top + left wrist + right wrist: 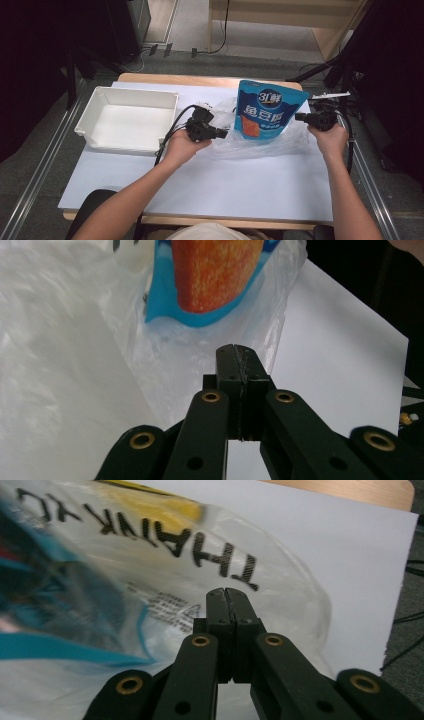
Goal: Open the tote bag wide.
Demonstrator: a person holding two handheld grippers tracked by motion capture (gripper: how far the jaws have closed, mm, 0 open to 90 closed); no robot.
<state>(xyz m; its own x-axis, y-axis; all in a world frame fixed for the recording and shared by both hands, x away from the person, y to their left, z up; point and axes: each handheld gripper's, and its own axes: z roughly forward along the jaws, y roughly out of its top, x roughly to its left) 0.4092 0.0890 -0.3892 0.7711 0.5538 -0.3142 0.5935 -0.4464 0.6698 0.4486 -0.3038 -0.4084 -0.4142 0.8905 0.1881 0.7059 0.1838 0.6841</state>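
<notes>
A blue snack pouch with an orange picture stands upright inside a clear plastic bag at the table's middle right. My left gripper is at the bag's left edge, its jaws pressed together with the film running up to them. The pouch's orange and blue bottom sits just beyond. My right gripper is at the bag's right edge, also shut, with the "THANK YOU" printed film at its tips. The pouch is a blur behind that film.
A white rectangular bin stands empty at the left of the table, just beyond my left hand. A white sheet covers the wooden table. Cables trail from both grippers, and dark stands flank the table.
</notes>
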